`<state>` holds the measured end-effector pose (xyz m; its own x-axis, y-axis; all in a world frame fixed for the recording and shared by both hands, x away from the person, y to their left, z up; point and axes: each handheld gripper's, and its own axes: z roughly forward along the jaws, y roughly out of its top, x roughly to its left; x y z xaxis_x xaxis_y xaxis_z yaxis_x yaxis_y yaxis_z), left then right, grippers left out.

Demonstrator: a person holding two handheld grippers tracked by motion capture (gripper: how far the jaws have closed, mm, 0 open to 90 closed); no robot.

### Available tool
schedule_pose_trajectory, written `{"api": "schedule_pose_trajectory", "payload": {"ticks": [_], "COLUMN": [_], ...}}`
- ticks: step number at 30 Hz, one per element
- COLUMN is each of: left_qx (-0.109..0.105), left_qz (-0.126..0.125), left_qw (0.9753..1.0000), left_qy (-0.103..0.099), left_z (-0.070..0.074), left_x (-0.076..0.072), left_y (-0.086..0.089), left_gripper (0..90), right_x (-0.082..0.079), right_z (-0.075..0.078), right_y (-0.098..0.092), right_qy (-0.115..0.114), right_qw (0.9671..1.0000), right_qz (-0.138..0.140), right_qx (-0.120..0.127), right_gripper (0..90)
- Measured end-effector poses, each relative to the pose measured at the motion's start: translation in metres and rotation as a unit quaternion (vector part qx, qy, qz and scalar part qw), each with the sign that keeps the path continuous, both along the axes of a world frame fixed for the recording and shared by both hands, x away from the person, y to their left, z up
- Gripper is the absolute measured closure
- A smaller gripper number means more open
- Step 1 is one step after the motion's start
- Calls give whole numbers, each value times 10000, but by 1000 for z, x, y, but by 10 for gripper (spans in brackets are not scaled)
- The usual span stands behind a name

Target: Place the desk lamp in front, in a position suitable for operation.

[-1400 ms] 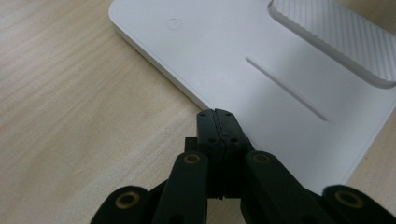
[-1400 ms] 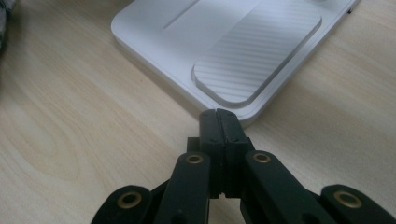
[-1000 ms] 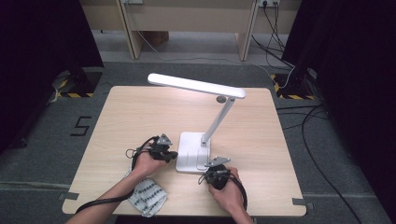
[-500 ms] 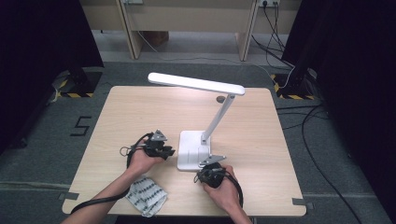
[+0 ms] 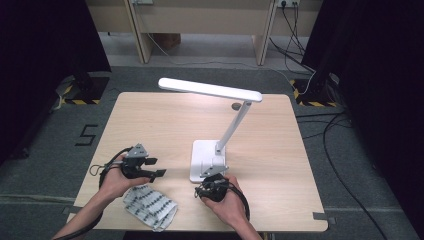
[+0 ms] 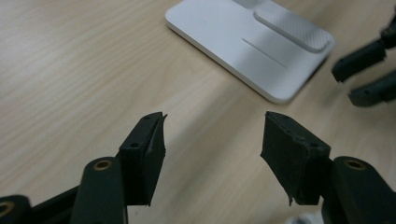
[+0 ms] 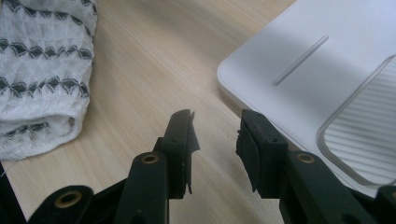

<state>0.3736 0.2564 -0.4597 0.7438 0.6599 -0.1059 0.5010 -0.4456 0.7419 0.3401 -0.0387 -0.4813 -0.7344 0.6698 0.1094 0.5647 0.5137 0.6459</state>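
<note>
The lamp (image 5: pixel 220 125) head runs left-right across frame centre; its base sits between the unclenched, empty left gripper (image 5: pixel 159 167) and right gripper (image 5: pixel 202 188).

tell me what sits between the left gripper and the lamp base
Nothing: in the left gripper view, bare wood tabletop runs from the open left gripper to the white lamp base. The high view shows the same gap.

Light wood-grain rectangular table (image 5: pixel 150 125): 1 white desk lamp with flat rectangular base (image 5: pixel 206 161), near centre; 1 crumpled white cloth with dark patterned stripes (image 5: pixel 149 206), near-left edge.
</note>
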Motion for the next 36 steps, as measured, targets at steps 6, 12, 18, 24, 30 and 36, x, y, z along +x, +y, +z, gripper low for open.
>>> {"api": "schedule_pose_trajectory", "payload": {"ticks": [6,12,18,24,30,36], "left_qx": [-48,-64,46,192,230,178], "left_qz": [-264,-405,-622,-895,-1079,-1144], "left_qw": [9994,9987,9974,9952,9937,9933], "left_qy": [223,308,370,355,205,-2], "left_z": [-14,-25,-37,-46,-51,-56], "left_x": [-21,-35,-40,-44,-48,-52], "left_y": [23,36,33,24,22,24], "left_gripper": [290,272,256,239,221,222], "right_x": [1,-1,-1,-2,-1,-1], "right_z": [1,2,2,2,4,5], "right_y": [-9,-11,-12,-16,-23,-26], "right_qy": [-4,1,-55,-12,-46,-71], "right_qw": [9999,9999,9999,9998,9996,9995], "right_qz": [-107,-134,-123,-203,-273,-306], "right_qx": [17,40,13,16,23,48], "right_gripper": [609,599,599,595,593,591]}}
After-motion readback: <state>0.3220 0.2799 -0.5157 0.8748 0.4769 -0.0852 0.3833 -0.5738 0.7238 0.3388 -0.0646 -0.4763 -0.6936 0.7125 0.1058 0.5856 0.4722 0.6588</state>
